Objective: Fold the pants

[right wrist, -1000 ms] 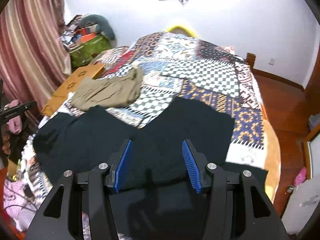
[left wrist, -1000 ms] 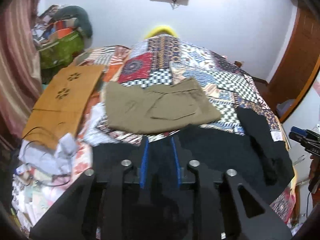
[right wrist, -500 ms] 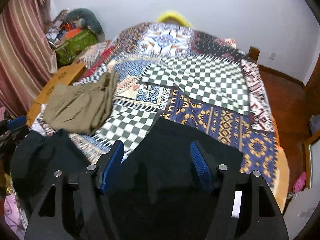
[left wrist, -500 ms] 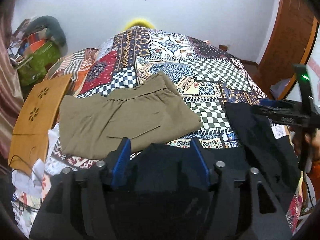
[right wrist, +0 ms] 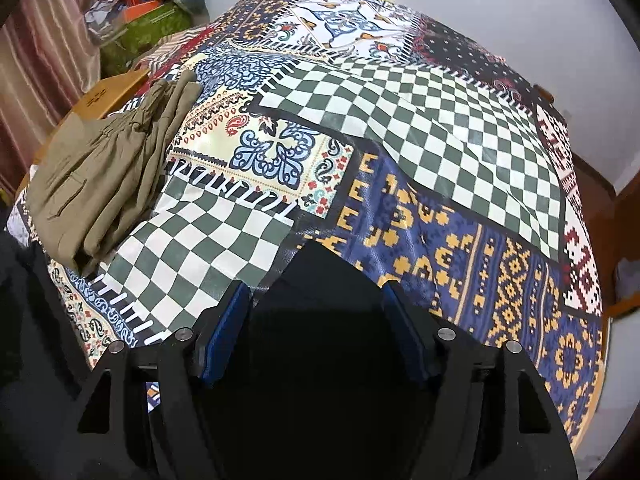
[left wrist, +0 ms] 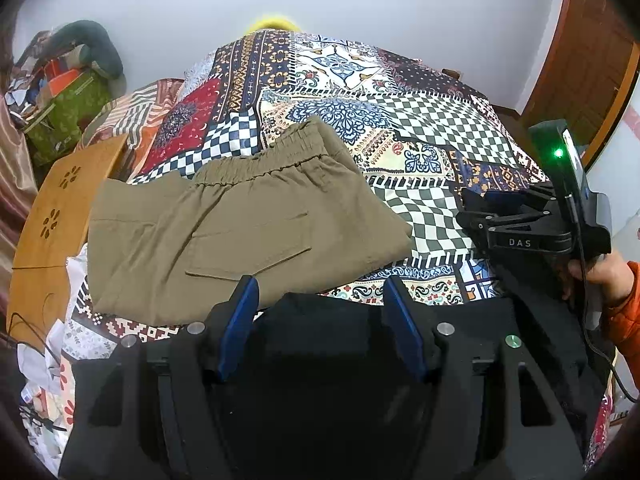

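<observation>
Both grippers have dropped closer over the black pants (left wrist: 320, 332) since the earlier frames. The left gripper (left wrist: 318, 312) has its jaws about half open, straddling a black fabric edge without pressing it. The right gripper (right wrist: 316, 320), jaws closing slightly, also has black cloth between its blue pads, not yet pinched. Folding looks barely begun on this pair; olive pants (left wrist: 224, 232), centre-left, already lie folded on the patchwork bedspread (right wrist: 420, 128). Open bed spreads across the upper frame, while a wooden board (left wrist: 52, 216) crowds the left edge.
</observation>
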Available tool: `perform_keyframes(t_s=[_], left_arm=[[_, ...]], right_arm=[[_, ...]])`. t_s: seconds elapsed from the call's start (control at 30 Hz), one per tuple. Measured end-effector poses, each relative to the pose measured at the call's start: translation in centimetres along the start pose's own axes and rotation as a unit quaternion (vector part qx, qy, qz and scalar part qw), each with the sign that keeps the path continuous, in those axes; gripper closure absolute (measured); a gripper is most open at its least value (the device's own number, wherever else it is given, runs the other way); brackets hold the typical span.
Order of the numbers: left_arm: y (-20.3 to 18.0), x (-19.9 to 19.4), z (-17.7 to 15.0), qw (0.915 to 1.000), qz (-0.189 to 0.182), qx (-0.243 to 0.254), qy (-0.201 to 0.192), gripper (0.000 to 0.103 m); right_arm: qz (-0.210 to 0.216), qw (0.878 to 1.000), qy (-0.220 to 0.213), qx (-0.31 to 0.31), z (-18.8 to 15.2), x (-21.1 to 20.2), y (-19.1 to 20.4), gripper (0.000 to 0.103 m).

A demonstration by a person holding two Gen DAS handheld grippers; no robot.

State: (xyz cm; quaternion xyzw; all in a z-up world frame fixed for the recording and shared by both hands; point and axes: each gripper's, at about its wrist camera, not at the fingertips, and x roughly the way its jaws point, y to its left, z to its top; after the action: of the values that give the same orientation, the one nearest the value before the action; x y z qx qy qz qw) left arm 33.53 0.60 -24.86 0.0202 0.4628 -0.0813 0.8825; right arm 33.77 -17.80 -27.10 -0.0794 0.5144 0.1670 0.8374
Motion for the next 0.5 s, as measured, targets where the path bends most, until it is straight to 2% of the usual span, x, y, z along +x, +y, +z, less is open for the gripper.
perform_keyframes(t_s=[0.03, 0.1, 0.17, 0.23, 0.3, 0.4, 0.5], left_arm=[[0.0, 0.0, 0.0, 1.0000, 0.001, -0.001, 0.001, 0.039], [-0.1, -0.1, -0.1, 1.0000, 0.004, -0.002, 0.002, 0.039], [-0.2, -0.7, -0.2, 1.0000, 0.004, -0.004, 0.001, 0.039], [-0.4, -1.3, -0.3, 1.0000, 0.003, -0.003, -0.002, 0.039], [-0.5, -2.0, -0.4, 1.0000, 0.005, 0.000, -0.005, 0.038], [-1.2, -3.4, -0.7, 0.9998, 0.008, 0.011, -0.014, 0.032], [-2.1, -4.6, -0.9, 0.9996, 0.007, 0.022, -0.019, 0.029]], right_arm=[[0.000, 1.000, -0.001, -0.003, -0.1, 0.1, 0.1, 0.045], [-0.001, 1.000, -0.002, -0.004, -0.3, -0.1, 0.0, 0.059], [-0.007, 1.000, -0.003, 0.002, -0.3, -0.2, -0.6, 0.079], [-0.010, 1.000, -0.002, 0.012, -0.3, -0.3, -1.3, 0.091], [0.005, 0.999, -0.001, 0.035, 0.0, -0.5, -2.4, 0.093], [0.022, 0.997, -0.027, 0.068, -0.2, -2.7, -3.4, 0.094], [0.030, 0.994, -0.070, 0.078, -1.2, -7.3, -3.8, 0.094]])
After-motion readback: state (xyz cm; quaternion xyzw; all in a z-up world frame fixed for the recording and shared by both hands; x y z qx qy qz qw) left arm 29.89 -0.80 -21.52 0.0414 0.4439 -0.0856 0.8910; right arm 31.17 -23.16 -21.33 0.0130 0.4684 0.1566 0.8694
